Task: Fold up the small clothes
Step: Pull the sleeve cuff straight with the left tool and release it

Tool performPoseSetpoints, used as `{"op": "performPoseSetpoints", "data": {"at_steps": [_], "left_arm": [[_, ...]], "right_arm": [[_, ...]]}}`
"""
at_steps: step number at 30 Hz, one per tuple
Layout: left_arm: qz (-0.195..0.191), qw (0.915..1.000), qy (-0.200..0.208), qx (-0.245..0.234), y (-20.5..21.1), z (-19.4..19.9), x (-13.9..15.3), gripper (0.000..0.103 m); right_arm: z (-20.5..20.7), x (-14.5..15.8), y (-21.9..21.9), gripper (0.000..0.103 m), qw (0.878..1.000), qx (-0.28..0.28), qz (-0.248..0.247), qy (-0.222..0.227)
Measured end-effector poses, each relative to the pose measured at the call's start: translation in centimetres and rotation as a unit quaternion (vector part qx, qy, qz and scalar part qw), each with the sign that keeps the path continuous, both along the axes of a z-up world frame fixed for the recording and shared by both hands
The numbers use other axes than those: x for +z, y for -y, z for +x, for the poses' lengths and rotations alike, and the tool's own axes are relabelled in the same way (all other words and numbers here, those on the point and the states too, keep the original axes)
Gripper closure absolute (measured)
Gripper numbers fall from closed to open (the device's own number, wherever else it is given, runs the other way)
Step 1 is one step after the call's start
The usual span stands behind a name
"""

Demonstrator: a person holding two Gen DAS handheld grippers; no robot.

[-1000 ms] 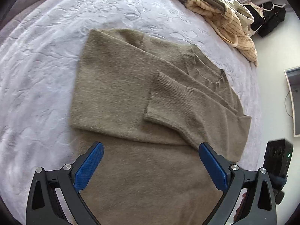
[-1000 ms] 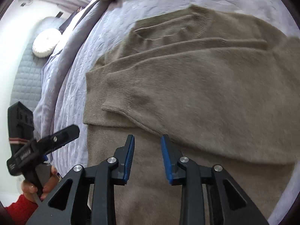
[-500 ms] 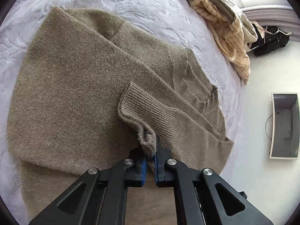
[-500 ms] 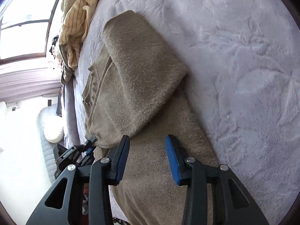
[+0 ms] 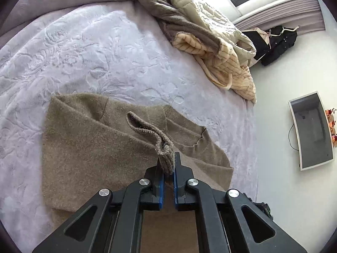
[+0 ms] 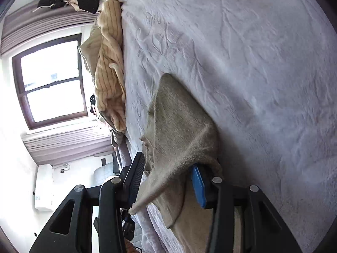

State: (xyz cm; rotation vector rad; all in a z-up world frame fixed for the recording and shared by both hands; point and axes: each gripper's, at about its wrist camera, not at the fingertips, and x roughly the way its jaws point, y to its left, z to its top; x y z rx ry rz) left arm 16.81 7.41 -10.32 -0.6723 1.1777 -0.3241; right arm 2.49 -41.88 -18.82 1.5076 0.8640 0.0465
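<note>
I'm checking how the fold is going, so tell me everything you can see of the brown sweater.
The brown sweater is a fuzzy olive-brown knit with ribbed neckline and ribbed cuff. It lies partly folded on the lavender embossed bedspread, neckline toward the far side. The left gripper is shut on its ribbed cuff, lifting that sleeve end off the body. In the right wrist view, a raised fold of the knit drapes between the right gripper's spread fingers, touching the blue pad; a firm pinch there isn't visible.
</note>
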Motion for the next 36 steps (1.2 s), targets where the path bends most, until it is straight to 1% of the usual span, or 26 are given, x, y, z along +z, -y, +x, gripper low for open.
{"op": "performPoseSetpoints", "data": {"at_steps": [3, 4, 5, 6, 7, 9, 10, 12, 13, 15, 16, 18, 19, 20, 21, 22, 24, 25, 26, 27, 30, 31, 33, 34, 35, 36], "left_arm": [[0.023, 0.999, -0.039, 0.003, -0.4, -1.0, -3.3, 0.096], [0.022, 0.9979, -0.06, 0.01, -0.8, -1.3, -4.6, 0.096], [0.016, 0.9972, -0.071, 0.018, -1.1, -1.7, -5.2, 0.096], [0.007, 0.9971, -0.072, 0.024, -1.4, -2.0, -5.4, 0.096], [-0.002, 0.9975, -0.065, 0.028, -1.7, -2.2, -5.1, 0.096], [0.003, 0.9988, -0.045, 0.02, -1.6, -2.2, -4.3, 0.096], [0.013, 0.9991, -0.039, 0.012, -1.3, -2.2, -4.2, 0.096], [0.04, 0.9981, -0.047, -0.004, -0.7, -2.0, -5.1, 0.096], [0.055, 0.9968, -0.057, -0.01, -0.4, -2.2, -5.9, 0.096], [0.07, 0.9944, -0.078, -0.012, -0.4, -2.7, -7.6, 0.096], [0.063, 0.9947, -0.081, -0.006, -0.6, -2.9, -8.1, 0.096], [0.05, 0.9956, -0.079, 0.004, -0.9, -3.1, -8.3, 0.096], [0.047, 0.9957, -0.08, 0.004, -1.0, -3.0, -8.3, 0.096], [0.048, 0.9956, -0.08, 0.002, -1.0, -3.0, -8.3, 0.096], [0.052, 0.9955, -0.079, -0.002, -1.0, -3.0, -8.2, 0.096], [0.055, 0.9953, -0.079, -0.005, -0.9, -3.0, -8.2, 0.096], [0.063, 0.9949, -0.079, -0.008, -0.7, -3.0, -8.0, 0.096], [0.066, 0.9946, -0.08, -0.008, -0.6, -2.9, -7.9, 0.096], [0.068, 0.9944, -0.081, -0.007, -0.4, -2.9, -7.7, 0.096], [0.07, 0.9944, -0.079, -0.007, -0.1, -2.8, -7.4, 0.096], [0.079, 0.9952, -0.054, -0.018, 0.3, -3.4, -5.9, 0.096], [0.082, 0.9951, -0.05, -0.023, 0.5, -3.6, -5.8, 0.096], [0.097, 0.9931, -0.057, -0.033, 0.6, -4.0, -6.8, 0.096], [0.107, 0.9912, -0.07, -0.036, 0.6, -4.2, -7.9, 0.096], [0.101, 0.992, -0.069, -0.033, 0.4, -4.4, -8.4, 0.095], [0.084, 0.9941, -0.065, -0.025, -0.2, -4.6, -8.5, 0.095]], "right_arm": [[-0.1, -1.5, -0.5, 0.055, 0.999, 0.034, -0.017, -0.038], [-0.2, -2.1, -0.7, 0.059, 0.998, 0.04, -0.019, -0.053], [-0.2, -2.6, -0.7, 0.079, 0.997, 0.043, -0.018, -0.062], [-0.1, -2.5, -0.5, 0.089, 0.997, 0.042, -0.023, -0.063], [0.0, -1.8, -0.3, 0.094, 0.997, 0.044, -0.032, -0.047], [0.3, 0.2, -0.1, 0.094, 0.996, 0.065, -0.06, -0.019], [0.7, 1.0, -0.3, 0.094, 0.992, 0.084, -0.087, -0.018], [0.9, 0.8, -0.5, 0.094, 0.983, 0.119, -0.129, -0.052], [1.2, 0.1, -0.8, 0.094, 0.976, 0.142, -0.144, -0.082], [0.8, -0.7, -0.8, 0.094, 0.973, 0.159, -0.133, -0.1], [0.6, -0.3, -0.7, 0.09, 0.973, 0.16, -0.135, -0.096], [0.3, 1.4, -0.5, 0.065, 0.969, 0.169, -0.16, -0.077], [0.4, 2.4, -0.4, 0.042, 0.968, 0.168, -0.176, -0.066], [0.4, 3.0, -0.1, 0.035, 0.966, 0.166, -0.19, -0.054], [0.7, 3.2, 0.2, 0.035, 0.965, 0.167, -0.195, -0.052], [1.2, 2.8, 0.5, 0.035, 0.964, 0.17, -0.195, -0.061], [2.6, 0.8, 0.4, 0.036, 0.964, 0.184, -0.17, -0.087], [3.3, -0.5, 0.0, 0.048, 0.963, 0.197, -0.154, -0.097], [3.6, -1.2, -0.2, 0.086, 0.959, 0.209, -0.155, -0.111], [4.0, -1.5, -0.8, 0.087, 0.952, 0.226, -0.164, -0.124], [4.7, 1.3, -2.1, 0.088, 0.921, 0.271, -0.259, -0.104], [4.8, 1.9, -2.3, 0.088, 0.913, 0.28, -0.28, -0.101], [5.0, 1.3, -2.5, 0.088, 0.897, 0.299, -0.303, -0.116], [5.2, 0.4, -2.5, 0.088, 0.896, 0.303, -0.298, -0.125], [5.4, -0.5, -2.5, 0.088, 0.898, 0.302, -0.292, -0.13], [5.6, -0.6, -2.5, 0.088, 0.898, 0.301, -0.293, -0.132]]}}
